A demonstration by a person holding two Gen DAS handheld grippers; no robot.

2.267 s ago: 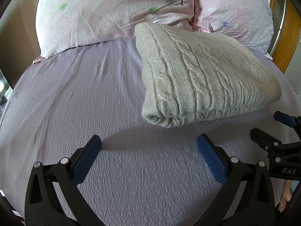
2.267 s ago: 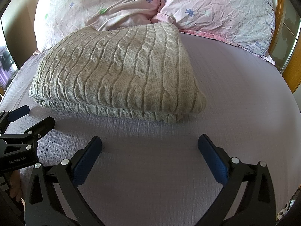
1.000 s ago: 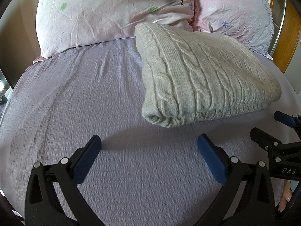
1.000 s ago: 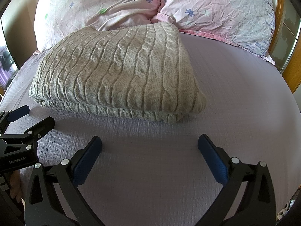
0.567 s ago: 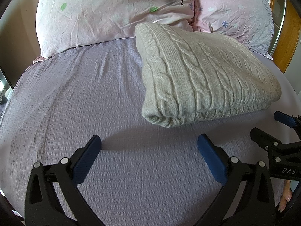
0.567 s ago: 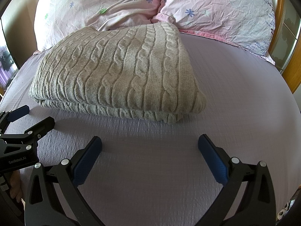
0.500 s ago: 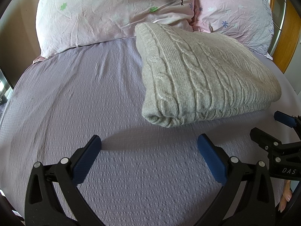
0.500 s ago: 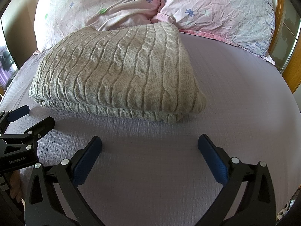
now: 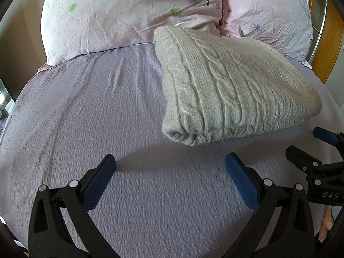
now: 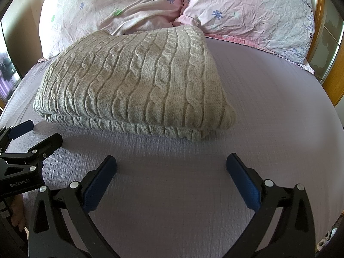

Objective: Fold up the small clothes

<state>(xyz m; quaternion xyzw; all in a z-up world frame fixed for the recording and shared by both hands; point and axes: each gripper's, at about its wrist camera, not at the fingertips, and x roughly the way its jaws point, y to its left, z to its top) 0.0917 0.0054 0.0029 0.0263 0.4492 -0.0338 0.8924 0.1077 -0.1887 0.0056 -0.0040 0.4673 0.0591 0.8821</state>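
No change from the frames of the last seconds: folded knit, both tongs and the bedding sat where they had been.

Left tongs [image 9: 169, 176] stood wide open, blue pads spread, holding nothing, low over the lilac textured bedsheet [image 9: 86, 111]. Right tongs [image 10: 172, 176] likewise spread wide and empty, over the same sheet. Each pair showed in the other's view: the right tongs at the right border of the left view, the left tongs at the left border of the right view, both near the front edge of the knit but apart from it.

The grey cable-knit sweater [image 10: 137, 81] lay folded into a thick rectangle on the bed, layers stacked, its far edge touching the pale pink floral pillow [image 10: 111, 6]. A second pink flowered pillow [image 10: 253, 10] lay just beside the first, behind the sweater's right corner.

Edges: the sweater's front fold ran across just ahead of both tongs, a strip of bare sheet between. In the left view its rounded near corner [image 9: 182, 133] pointed toward the left tongs.

Open room: broad bare sheet to the left of the sweater in the left view, and to its right in the right view. An orange-brown wooden bed frame [image 10: 335, 77] bounded the right side.
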